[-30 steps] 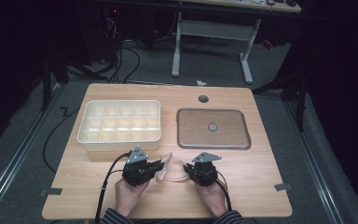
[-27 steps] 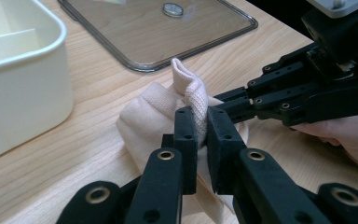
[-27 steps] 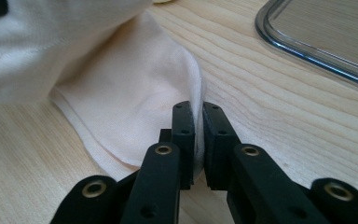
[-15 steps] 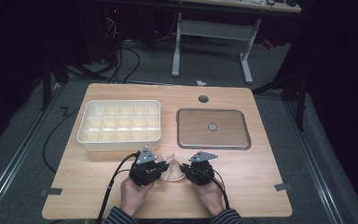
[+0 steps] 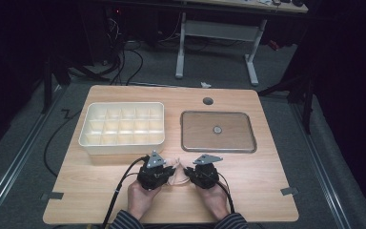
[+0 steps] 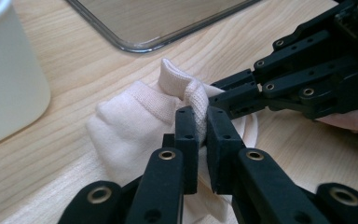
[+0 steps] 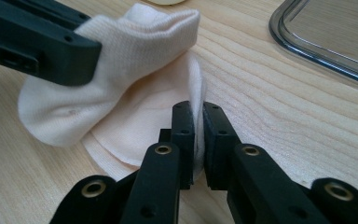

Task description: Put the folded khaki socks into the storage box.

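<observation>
Dim room, grey floor, one pale wood worktop [image 5: 267, 200] at centre of the high view.

Items, counted:
- One white compartment box [image 5: 122, 128], upper left of the worktop; its cells look bare.
- One metal tray [image 5: 218, 131], upper right of the worktop, with one small round thing at its middle, too small to name.
- One cream sock [image 6: 140, 116], low centre of the worktop, between your two hands; possibly a second piece folded within, which cannot be told.
- Two tongs. Your left tongs [image 6: 198, 135] are pressed together on a raised ribbed fold of the sock. Your right tongs [image 7: 197, 135] pinch a thin edge of the same sock.

Risks, as judged:
- The right hold takes only a sliver of fabric; pull apart sharply and that edge may slip free.
- The two tongs sit nearly touching; they could knock together while you work.
- Lifting unevenly may drag the sock's loose part along the worktop.
</observation>
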A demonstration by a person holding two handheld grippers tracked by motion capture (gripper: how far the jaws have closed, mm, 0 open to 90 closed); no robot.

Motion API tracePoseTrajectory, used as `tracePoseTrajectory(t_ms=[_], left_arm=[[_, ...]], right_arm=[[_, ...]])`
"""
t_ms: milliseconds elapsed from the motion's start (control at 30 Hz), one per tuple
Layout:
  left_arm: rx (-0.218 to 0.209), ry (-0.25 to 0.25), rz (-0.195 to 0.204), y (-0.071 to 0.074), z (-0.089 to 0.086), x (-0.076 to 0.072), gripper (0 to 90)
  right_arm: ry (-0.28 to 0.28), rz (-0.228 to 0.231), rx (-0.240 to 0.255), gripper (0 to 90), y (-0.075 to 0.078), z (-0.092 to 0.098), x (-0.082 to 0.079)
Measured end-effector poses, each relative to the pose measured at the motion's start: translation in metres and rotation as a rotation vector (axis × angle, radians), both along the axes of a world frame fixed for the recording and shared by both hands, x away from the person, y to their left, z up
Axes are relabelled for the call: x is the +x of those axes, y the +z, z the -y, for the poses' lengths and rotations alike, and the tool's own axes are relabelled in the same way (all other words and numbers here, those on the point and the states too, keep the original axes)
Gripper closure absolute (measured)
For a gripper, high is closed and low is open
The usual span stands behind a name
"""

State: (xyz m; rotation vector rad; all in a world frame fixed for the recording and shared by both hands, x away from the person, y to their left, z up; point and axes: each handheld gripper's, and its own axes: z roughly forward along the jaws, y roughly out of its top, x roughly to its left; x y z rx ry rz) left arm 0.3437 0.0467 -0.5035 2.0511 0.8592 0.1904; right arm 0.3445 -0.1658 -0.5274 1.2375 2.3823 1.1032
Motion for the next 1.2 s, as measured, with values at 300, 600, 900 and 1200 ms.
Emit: tracePoseTrajectory(t_ms=[300, 600, 900, 1200], left_arm=[[0.025, -0.022, -0.027, -0.009, 0.008, 0.002, 83.9], [0.020, -0.039, -0.041, -0.010, 0.009, 0.003, 79.6], [-0.018, -0.038, -0.052, -0.003, 0.004, 0.000, 66.5], [-0.048, -0.035, -0.046, 0.006, -0.003, -0.005, 58.8]], right_arm=[[0.000, -0.002, 0.002, 83.8, 0.000, 0.000, 0.001], [-0.010, 0.005, -0.001, 79.7, 0.000, 0.001, 0.000], [-0.023, 0.041, 0.010, 77.4, 0.011, 0.007, -0.006], [-0.006, 0.101, 0.008, 77.4, 0.031, 0.010, -0.017]])
